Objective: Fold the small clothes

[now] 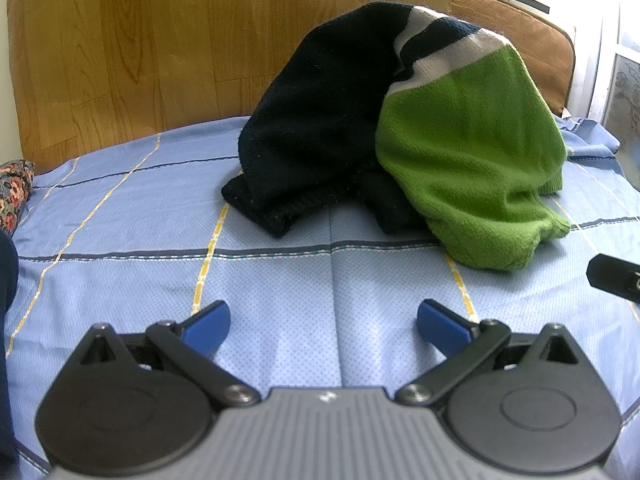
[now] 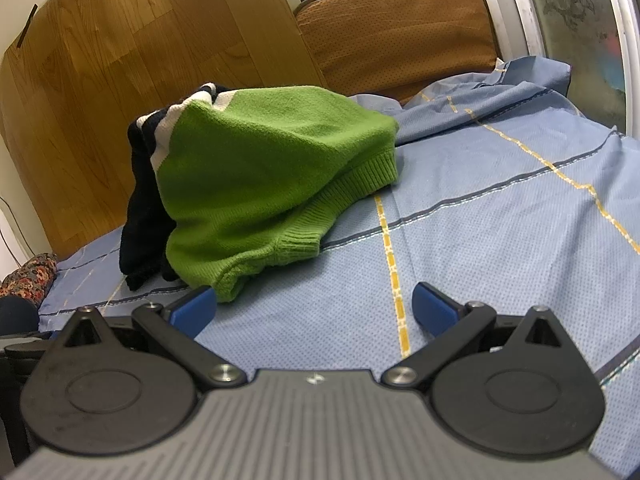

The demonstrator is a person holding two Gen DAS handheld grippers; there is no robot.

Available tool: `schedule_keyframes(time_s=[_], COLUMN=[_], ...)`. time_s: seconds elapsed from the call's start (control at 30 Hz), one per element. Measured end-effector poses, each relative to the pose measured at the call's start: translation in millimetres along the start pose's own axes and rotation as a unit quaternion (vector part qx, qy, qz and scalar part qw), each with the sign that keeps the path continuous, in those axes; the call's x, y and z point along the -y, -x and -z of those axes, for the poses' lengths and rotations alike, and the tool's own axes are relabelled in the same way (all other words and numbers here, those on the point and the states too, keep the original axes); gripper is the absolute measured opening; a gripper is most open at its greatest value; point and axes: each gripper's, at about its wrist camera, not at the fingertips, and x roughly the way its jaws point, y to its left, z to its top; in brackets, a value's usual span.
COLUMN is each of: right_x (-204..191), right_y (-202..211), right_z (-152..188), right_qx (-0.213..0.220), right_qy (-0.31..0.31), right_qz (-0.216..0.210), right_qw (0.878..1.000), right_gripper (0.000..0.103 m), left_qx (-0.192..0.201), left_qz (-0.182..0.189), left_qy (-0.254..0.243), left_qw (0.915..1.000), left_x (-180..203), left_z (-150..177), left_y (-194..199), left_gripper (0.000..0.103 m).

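Both the left gripper (image 1: pixel 323 322) and right gripper (image 2: pixel 314 308) hovered with jaws apart and empty, since the sweater (image 1: pixel 472 152) lay heaped, unfolded, on the bedsheet (image 1: pixel 280 292).

The sweater (image 1: pixel 400 132) sits heaped on the bedsheet (image 1: pixel 280 280) near its back edge, with a cushion (image 1: pixel 520 40) right behind it.

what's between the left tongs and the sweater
Only bare blue sheet lies between the open left tongs and the heaped sweater, seen in the left wrist view.
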Motion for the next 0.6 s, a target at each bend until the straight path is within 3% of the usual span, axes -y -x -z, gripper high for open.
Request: schedule_keyframes(time_s=[0.4, 0.53, 0.6], right_x=[-2.5, -6.0, -12.8], right_y=[1.9, 2.4, 0.1], right_z=[-0.4, -4.9, -9.8], right_qx=[0.008, 0.014, 0.013], right_qy=[0.0, 0.016, 0.036], right_qz=[0.011, -0.008, -0.018], right_qw=[1.0, 1.0, 0.999], right_gripper=[0.103, 0.071, 0.064], left_qx=[0.005, 0.037, 0.053], left_qz=[0.01, 0.023, 0.028], left_qy=[0.006, 0.042, 0.054], left_qw=[0.9999, 0.9982, 0.9967], left_x=[-4.4, -19.0, -24.0], left_z=[2.0, 3.4, 3.7], left_y=[2.5, 11.7, 16.0], left_gripper=[0.103, 0.103, 0.103])
